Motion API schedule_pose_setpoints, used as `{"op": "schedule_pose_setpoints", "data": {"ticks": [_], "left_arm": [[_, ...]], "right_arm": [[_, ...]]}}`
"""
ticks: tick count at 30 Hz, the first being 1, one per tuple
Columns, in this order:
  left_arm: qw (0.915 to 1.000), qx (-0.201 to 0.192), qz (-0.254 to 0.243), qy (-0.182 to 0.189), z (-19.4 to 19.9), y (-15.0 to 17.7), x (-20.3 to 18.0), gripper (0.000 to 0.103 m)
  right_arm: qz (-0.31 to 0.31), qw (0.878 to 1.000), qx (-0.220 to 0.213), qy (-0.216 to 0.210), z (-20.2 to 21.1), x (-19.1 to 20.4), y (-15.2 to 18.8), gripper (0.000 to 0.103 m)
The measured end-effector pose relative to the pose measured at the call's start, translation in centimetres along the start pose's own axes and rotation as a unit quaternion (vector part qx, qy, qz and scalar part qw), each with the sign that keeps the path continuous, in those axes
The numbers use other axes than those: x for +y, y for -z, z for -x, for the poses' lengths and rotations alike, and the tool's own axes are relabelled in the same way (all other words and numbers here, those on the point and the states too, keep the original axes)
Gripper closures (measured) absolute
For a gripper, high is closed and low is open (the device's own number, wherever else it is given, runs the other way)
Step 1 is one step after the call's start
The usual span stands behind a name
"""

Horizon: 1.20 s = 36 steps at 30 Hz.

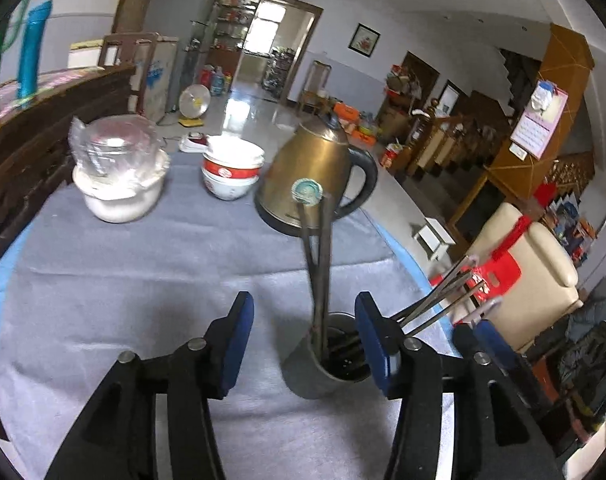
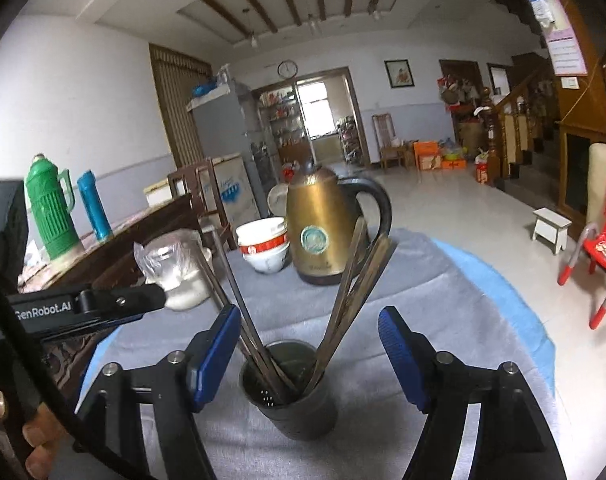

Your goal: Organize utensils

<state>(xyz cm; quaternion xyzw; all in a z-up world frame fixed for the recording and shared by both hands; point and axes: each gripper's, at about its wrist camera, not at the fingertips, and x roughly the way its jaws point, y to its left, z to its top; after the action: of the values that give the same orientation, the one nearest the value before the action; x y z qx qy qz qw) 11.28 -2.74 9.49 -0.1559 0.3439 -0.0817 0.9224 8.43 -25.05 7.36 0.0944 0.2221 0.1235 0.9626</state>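
Observation:
A dark metal cup [image 2: 291, 404] stands on the grey cloth with several wooden chopsticks [image 2: 355, 280] fanned out of it, some leaning left, some right. My right gripper [image 2: 309, 354] is open, and the cup sits between its blue pads without touching them. In the left wrist view the same cup [image 1: 323, 372] is close to the right pad of my left gripper [image 1: 305, 340], which is open and holds nothing. Two chopsticks [image 1: 319, 264] stand upright there and others [image 1: 443, 300] lean right.
A brass kettle [image 1: 315, 176] stands behind the cup, with stacked red-and-white bowls [image 1: 233, 172] and a white pot under a plastic bag [image 1: 119, 176] to its left. The table's edge [image 1: 407, 248] curves on the right. A green thermos [image 2: 51, 216] is on a sideboard.

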Motion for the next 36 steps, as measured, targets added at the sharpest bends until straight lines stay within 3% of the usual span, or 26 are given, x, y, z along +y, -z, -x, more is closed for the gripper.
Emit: {"op": "schedule_pose_setpoints", "data": {"ticks": [6, 20, 36], "left_arm": [[0.9997, -0.003, 0.01, -0.023, 1.9, 0.6, 1.1, 0.04], [0.9972, -0.008, -0.028, -0.07, 3.9, 2.2, 0.6, 0.022], [0.9893, -0.02, -0.069, -0.126, 3.5, 3.3, 0.4, 0.019]], "right_arm": [[-0.003, 1.0, -0.01, 0.015, 3.2, 0.0, 0.2, 0.028], [0.014, 0.998, 0.05, 0.039, 4.9, 0.6, 2.4, 0.022], [0.056, 0.995, 0.066, 0.04, 5.0, 2.9, 2.8, 0.018]]}}
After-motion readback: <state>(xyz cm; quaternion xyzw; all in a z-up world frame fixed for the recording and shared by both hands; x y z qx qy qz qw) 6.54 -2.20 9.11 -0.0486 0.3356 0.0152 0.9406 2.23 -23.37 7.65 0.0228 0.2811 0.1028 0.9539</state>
